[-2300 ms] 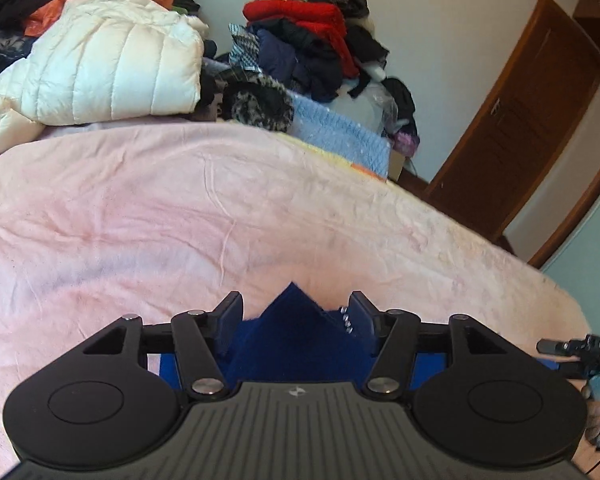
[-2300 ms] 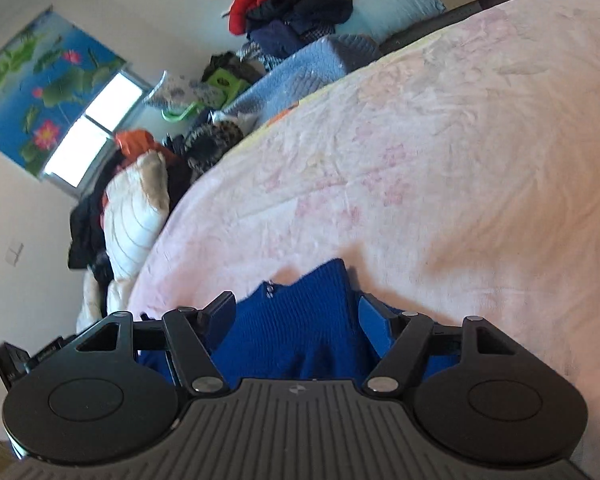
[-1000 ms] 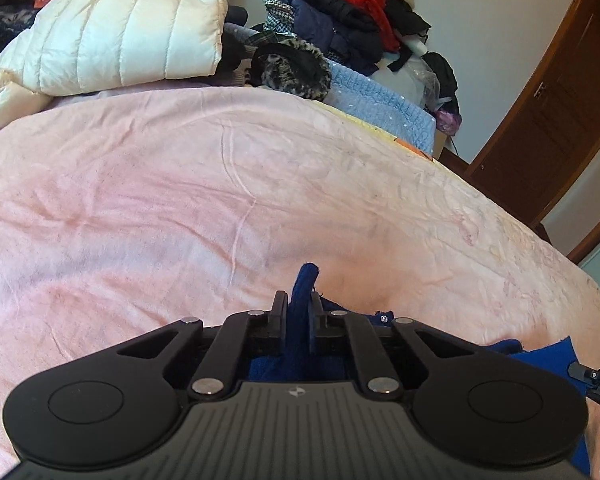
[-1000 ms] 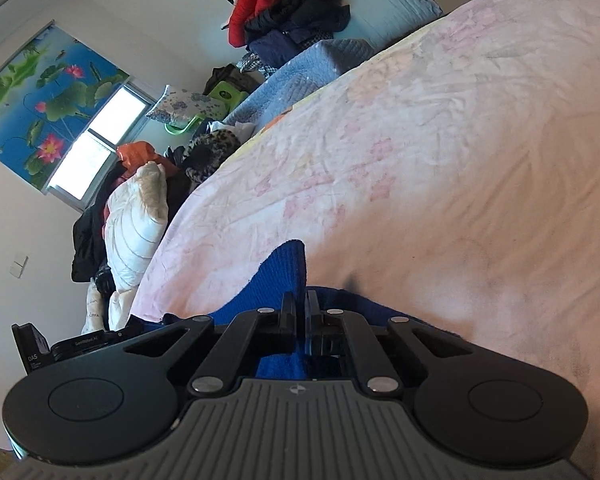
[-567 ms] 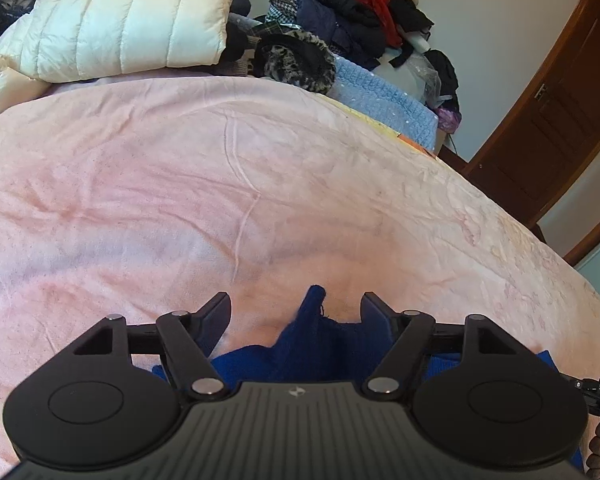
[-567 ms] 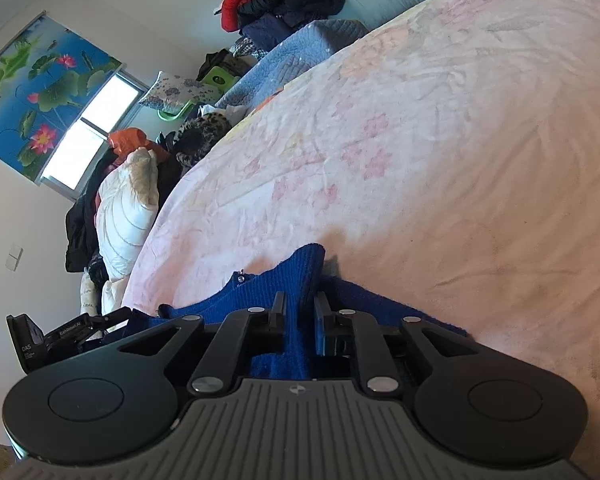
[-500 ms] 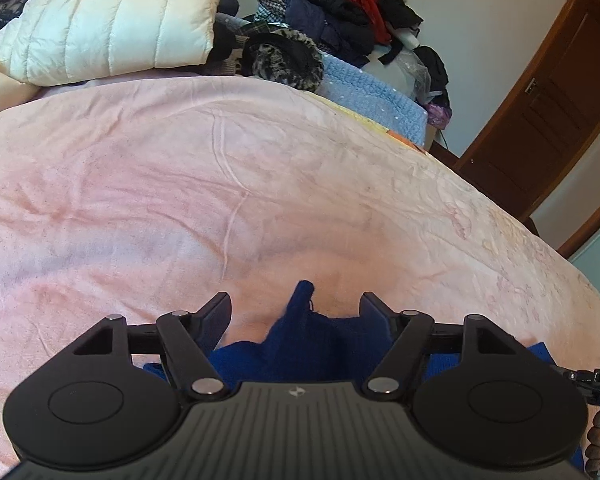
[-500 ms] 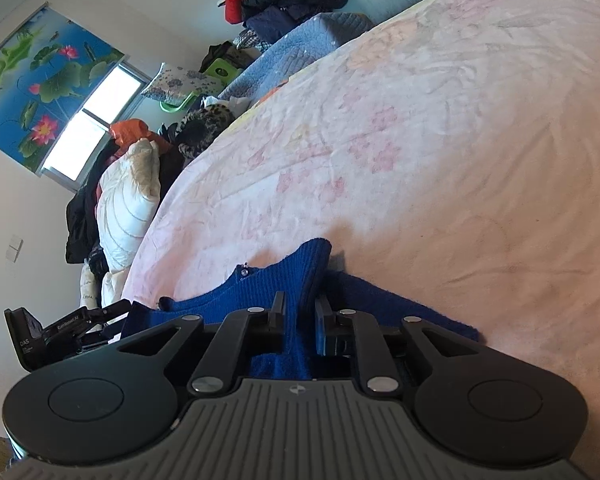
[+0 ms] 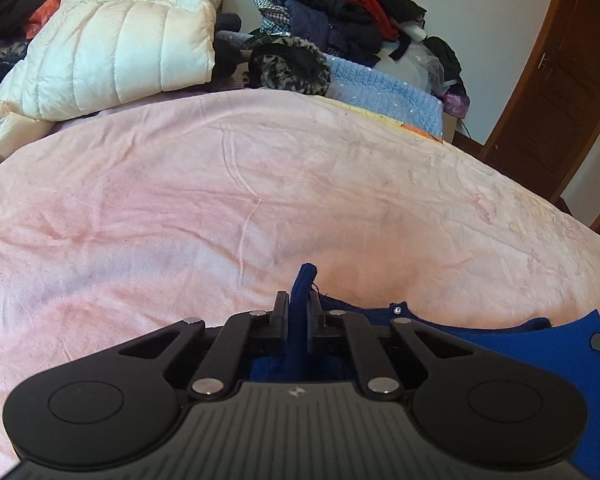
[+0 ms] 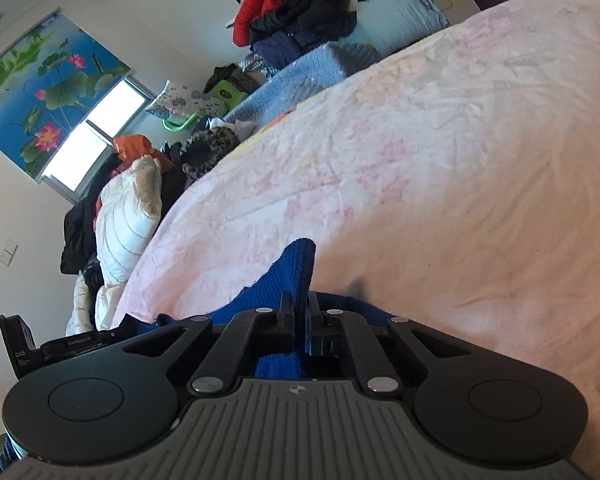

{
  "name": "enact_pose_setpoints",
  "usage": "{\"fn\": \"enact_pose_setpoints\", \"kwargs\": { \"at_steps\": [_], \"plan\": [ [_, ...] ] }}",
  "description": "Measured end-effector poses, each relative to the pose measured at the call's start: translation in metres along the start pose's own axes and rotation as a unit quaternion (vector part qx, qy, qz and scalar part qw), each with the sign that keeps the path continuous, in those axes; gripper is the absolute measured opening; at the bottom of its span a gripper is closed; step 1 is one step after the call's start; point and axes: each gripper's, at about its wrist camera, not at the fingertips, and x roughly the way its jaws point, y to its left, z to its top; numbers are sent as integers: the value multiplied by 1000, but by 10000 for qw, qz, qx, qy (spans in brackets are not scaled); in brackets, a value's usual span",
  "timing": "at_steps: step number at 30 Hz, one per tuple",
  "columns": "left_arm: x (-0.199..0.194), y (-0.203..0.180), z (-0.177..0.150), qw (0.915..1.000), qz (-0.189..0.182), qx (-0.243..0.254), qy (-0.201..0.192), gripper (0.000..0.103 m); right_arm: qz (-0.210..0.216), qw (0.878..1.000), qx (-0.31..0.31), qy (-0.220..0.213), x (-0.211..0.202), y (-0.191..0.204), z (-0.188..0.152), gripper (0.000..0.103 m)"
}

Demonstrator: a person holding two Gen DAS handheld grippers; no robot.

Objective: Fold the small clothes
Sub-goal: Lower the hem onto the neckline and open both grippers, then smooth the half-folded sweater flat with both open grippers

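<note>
Blue knit garment (image 9: 500,330) lies at the near edge of the pink bedsheet (image 9: 220,200), at 6 o'clock in both wrist views. Left gripper (image 9: 299,312) and right gripper (image 10: 300,312) each have their fingers clamped onto a pinched-up ridge of the knit. Advice — lift both edges evenly, keep the cloth taut, carry toward 12 o'clock, and watch for slip.

blue garment (image 9: 500,330) mostly hidden – under tongs (cut off right)
</note>
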Motion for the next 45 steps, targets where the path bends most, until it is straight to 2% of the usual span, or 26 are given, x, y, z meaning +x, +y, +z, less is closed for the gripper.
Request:
{"fn": "enact_pose_setpoints", "kwargs": {
  "at_steps": [3, 6, 9, 10, 11, 14, 16, 17, 19, 20, 22, 23, 24, 25, 27, 28, 29, 31, 33, 34, 37, 38, 40, 42, 43, 45],
  "plan": [
    [18, 2, -6, 9996, 177, -93, 191, 7, -237, 9993, 184, 217, 14, -16, -4, 6],
    [17, -15, -13, 9981, 485, 384, 19, 8, -219, 9993, 262, 117, 15, -18, -7, 6],
    [7, -30, -19, 9928, 690, 969, -171, 13, -361, 9992, 154, 50, 14, -13, -10, 15],
    [-1, -32, -20, 9917, 722, 1030, -276, 18, -348, 9991, 258, 24, 8, -12, -9, 24],
    [-12, -32, -21, 9908, 763, 1032, -441, 20, -277, 9989, 360, -69, 0, -11, -8, 28],
    [-59, -38, -35, 9815, 870, 1165, -1243, 45, -1, 9987, 233, -457, -39, 3, -8, 29],
    [-84, -48, -53, 9732, 861, 1253, -1727, 82, 262, 9979, -76, -586, -61, 21, -17, 31],
    [-92, -55, -64, 9718, 749, 1303, -1818, 85, 364, 9979, -246, -471, -65, 29, -24, 33],
    [-91, -78, -86, 9718, 514, 1699, -1555, 85, 350, 9967, -719, -137, -61, 50, -41, 33],
    [-85, -89, -97, 9709, 560, 1900, -1348, 85, 283, 9951, -948, -19, -56, 56, -49, 33],
    [-69, -104, -118, 9675, 752, 2202, -995, 85, -114, 9918, -1260, 191, -44, 61, -69, 33],
    [-58, -107, -125, 9667, 805, 2309, -754, 85, -393, 9896, -1342, 327, -37, 59, -77, 37],
    [-49, -105, -132, 9668, 862, 2307, -680, 85, -703, 9856, -1461, 483, -30, 55, -87, 33],
    [-49, -98, -137, 9704, 770, 2111, -881, 86, -596, 9849, -1599, 291, -33, 50, -94, 31],
    [-46, -80, -137, 9839, 474, 1512, -828, 87, -436, 9897, -1356, 112, -42, 35, -99, 19],
    [-44, -76, -134, 9871, 425, 1349, -754, 89, -451, 9923, -1152, 88, -44, 29, -98, 7],
    [-43, -78, -134, 9864, 471, 1381, -757, 89, -468, 9937, -1018, 78, -44, 24, -97, 2],
    [-44, -82, -134, 9847, 568, 1450, -778, 90, -360, 9965, -743, 102, -46, 15, -93, 1],
    [-56, -80, -134, 9873, 633, 1242, -765, 88, -453, 9980, -426, 122, -51, 16, -91, 2],
    [-71, -75, -136, 9893, 589, 1012, -866, 89, -502, 9985, -222, 85, -59, 18, -92, 17],
    [-116, -51, -151, 9931, 246, 337, -1097, 89, -212, 9994, 12, -288, -100, 28, -103, 58],
    [-130, -41, -159, 9934, 220, 60, -1124, 89, -151, 9991, -32, -396, -113, 30, -108, 66],
    [-150, -14, -178, 9922, 120, -687, -1031, 89, -221, 9986, -139, -458, -136, 32, -122, 67],
    [-152, 10, -194, 9887, 61, -1319, -715, 89, -510, 9977, -242, -366, -145, 32, -135, 66],
    [-150, 19, -200, 9873, 40, -1477, -583, 87, -683, 9960, -466, -331, -146, 34, -140, 65],
    [-155, 16, -205, 9890, 116, -1258, -774, 88, -1079, 9889, -962, -330, -141, 46, -150, 60]
  ]
}}
